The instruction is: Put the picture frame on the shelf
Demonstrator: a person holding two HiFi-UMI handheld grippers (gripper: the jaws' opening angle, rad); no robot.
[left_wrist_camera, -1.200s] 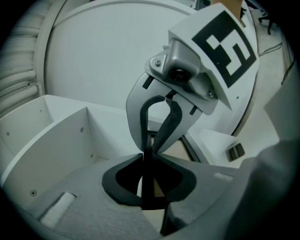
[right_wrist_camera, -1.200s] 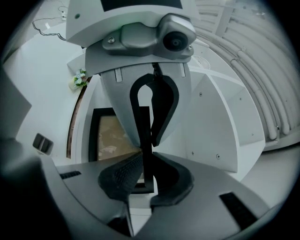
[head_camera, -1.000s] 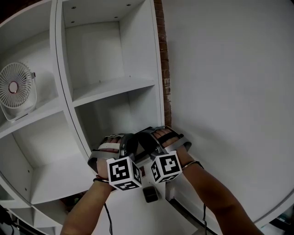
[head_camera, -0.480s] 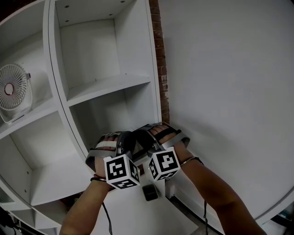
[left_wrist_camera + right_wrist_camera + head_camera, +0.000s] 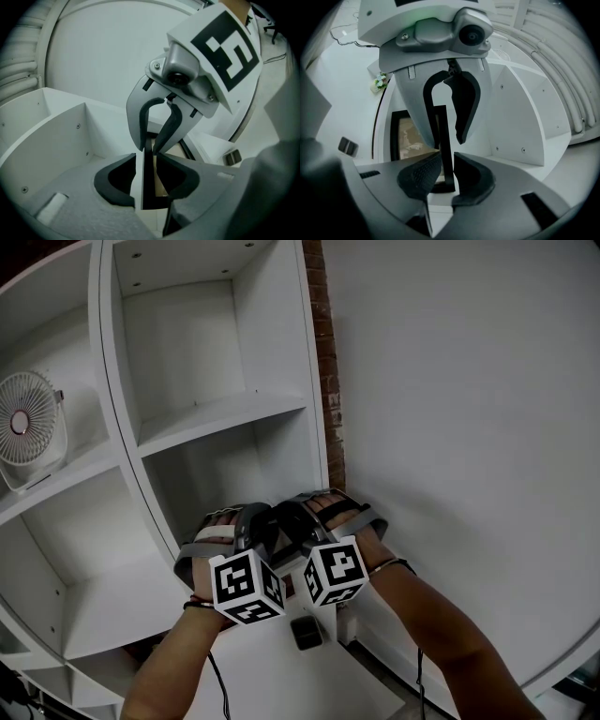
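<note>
Now the picture frame (image 5: pixel 443 136) stands upright in a lower right compartment of the white shelf (image 5: pixel 127 409), edge-on between both tongs. The left tongs (image 5: pixel 149 180) and right tongs (image 5: pixel 447 180) have just been spreading, their pads slack around its opposite ends.

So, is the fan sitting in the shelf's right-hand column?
No, the fan stands in the left column of the shelf, on the far side of the divider from the hands.

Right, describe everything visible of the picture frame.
The picture frame is thin, with a black border around a tan print. It stands upright, edge-on to both gripper cameras, apparently on the white shelf. The left gripper and right gripper straddle it; their jaws have just been opening and seem clear of it.
</note>
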